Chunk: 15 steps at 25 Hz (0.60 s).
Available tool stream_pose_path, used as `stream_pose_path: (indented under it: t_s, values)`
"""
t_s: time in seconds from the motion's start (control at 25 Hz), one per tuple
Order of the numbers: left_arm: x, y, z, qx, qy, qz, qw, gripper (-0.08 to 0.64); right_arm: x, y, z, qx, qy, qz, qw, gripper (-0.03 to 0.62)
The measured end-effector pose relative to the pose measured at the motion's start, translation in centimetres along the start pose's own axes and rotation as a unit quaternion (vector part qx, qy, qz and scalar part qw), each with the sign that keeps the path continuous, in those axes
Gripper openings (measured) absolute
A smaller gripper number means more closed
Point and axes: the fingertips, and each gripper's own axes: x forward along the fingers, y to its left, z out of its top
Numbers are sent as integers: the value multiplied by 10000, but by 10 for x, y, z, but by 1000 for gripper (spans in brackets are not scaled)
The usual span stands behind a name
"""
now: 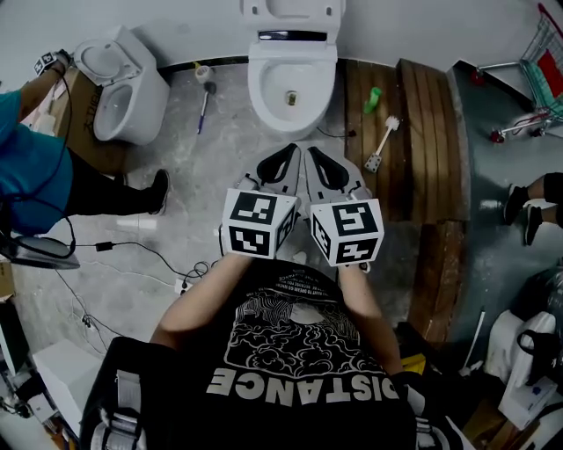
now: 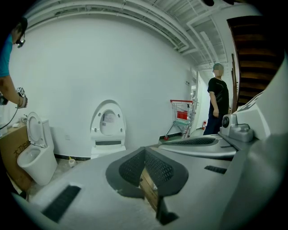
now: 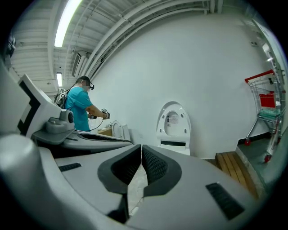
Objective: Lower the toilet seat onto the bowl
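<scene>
The toilet seat [image 1: 292,10] stands raised against the wall [image 1: 176,18] above its bowl [image 1: 290,88], straight ahead and well apart from the left gripper [image 1: 287,158] and right gripper [image 1: 317,160], equally near, both empty with jaws pressed together.

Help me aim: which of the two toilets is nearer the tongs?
The centre toilet, straight ahead; the other toilet stands far left beside a person.

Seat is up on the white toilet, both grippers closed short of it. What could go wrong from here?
1. The left gripper and right gripper are shut and empty; pushed rather than held, the raised white toilet seat could slam onto the white bowl.
2. Side by side, the grippers may knock together.
</scene>
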Motion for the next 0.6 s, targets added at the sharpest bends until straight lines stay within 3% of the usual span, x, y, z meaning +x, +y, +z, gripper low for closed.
stream_pose_path:
  t_s: [0.32, 0.6]
  values:
    - [49, 39, 13, -129, 58, -188, 9997, 9, 58, -23, 11, -13, 157, -128, 9998, 18]
    - [98, 113, 32, -363, 183, -393, 9984, 9, 144, -29, 31, -37, 451, -242, 9987, 18]
